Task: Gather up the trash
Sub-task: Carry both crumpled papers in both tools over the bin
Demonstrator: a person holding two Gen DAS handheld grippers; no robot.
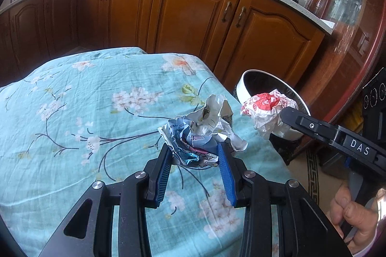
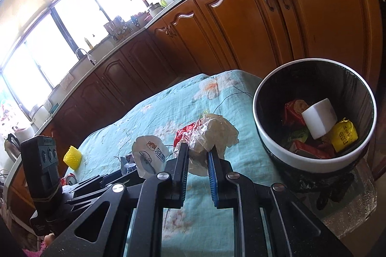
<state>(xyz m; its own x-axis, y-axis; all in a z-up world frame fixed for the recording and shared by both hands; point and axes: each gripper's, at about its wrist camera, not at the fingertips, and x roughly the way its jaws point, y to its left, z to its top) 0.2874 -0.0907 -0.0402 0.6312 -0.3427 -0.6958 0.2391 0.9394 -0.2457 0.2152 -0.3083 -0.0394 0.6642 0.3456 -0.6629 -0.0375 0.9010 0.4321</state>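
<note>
My left gripper (image 1: 195,148) is shut on a crumpled printed wrapper (image 1: 205,126) at the right part of the table; it also shows in the right wrist view (image 2: 149,155). My right gripper (image 2: 198,148) is shut on a crumpled white and red paper wad (image 2: 210,131) and holds it above the table's right edge, near the bin; the wad also shows in the left wrist view (image 1: 267,110). The trash bin (image 2: 311,161), white-rimmed with a black liner, stands just right of the table and holds several wrappers and a white block (image 2: 318,118).
The table wears a teal floral cloth (image 1: 84,112). A yellow ribbed cup (image 2: 72,157) and a red can (image 2: 68,178) sit at its left side. Brown kitchen cabinets (image 1: 193,11) run behind the table. A person's hand (image 1: 352,213) holds the right gripper's handle.
</note>
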